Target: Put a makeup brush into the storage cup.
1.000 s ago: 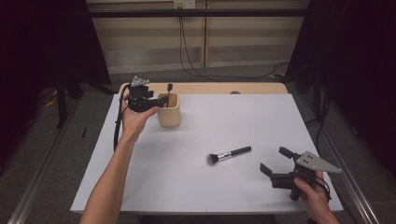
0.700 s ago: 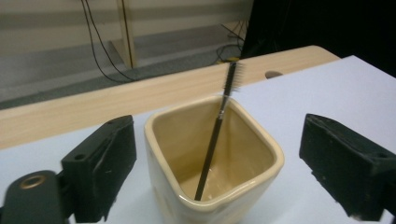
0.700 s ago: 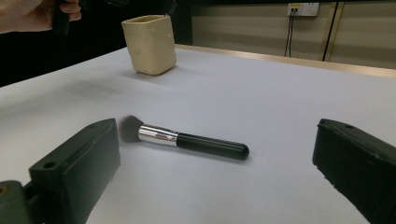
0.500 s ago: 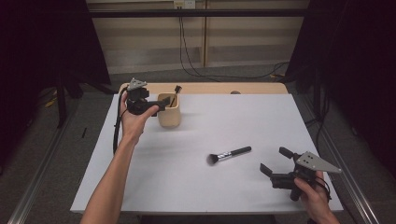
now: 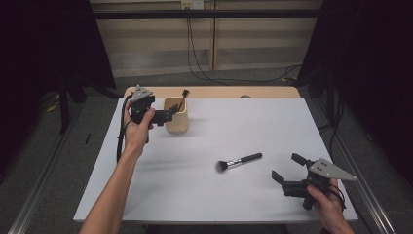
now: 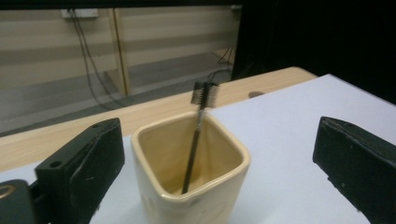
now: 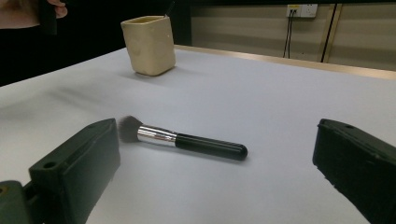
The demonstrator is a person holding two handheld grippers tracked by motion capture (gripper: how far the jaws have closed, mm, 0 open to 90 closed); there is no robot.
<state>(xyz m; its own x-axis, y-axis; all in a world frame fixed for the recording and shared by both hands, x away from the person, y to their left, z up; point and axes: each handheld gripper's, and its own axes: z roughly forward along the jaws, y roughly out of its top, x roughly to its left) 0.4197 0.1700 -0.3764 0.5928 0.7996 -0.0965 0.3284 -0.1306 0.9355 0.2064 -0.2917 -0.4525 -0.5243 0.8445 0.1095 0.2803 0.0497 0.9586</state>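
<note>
**Status, left side.** Left gripper (image 5: 168,113): jaws just opened within the last second and now spread to full width, pinching nothing. Stands just beside the left wall of the beige cup (image 5: 176,121), drawn back slightly from the position over the rim seen a second ago. In the left gripper view, frames the cup (image 6: 191,179) between the two black jaws without touching it.

**Location of the released item.** Spoolie wand (image 5: 183,99): inside the cup, handle end down, bristle end up and clear of the rim, leaning toward the far-right corner. In the left gripper view, rests against the inner wall (image 6: 197,140), slightly blurred at the bristles, so possibly still settling.

**Meaning for the work.** Treat the wand placement as complete: released, contained, standing free of the jaws.

**Status, right side.** Right gripper (image 5: 287,168): jaws spread apart, empty, aimed at the powder brush (image 5: 239,161). Unchanged in place compared with a second ago.

**Remaining item.** Powder brush (image 7: 187,140): flat on the white table (image 5: 160,195), well apart from the cup, bristles toward the person's left, near the open right jaws but not between the pads. Judge as next for pickup and transfer to the cup.
</note>
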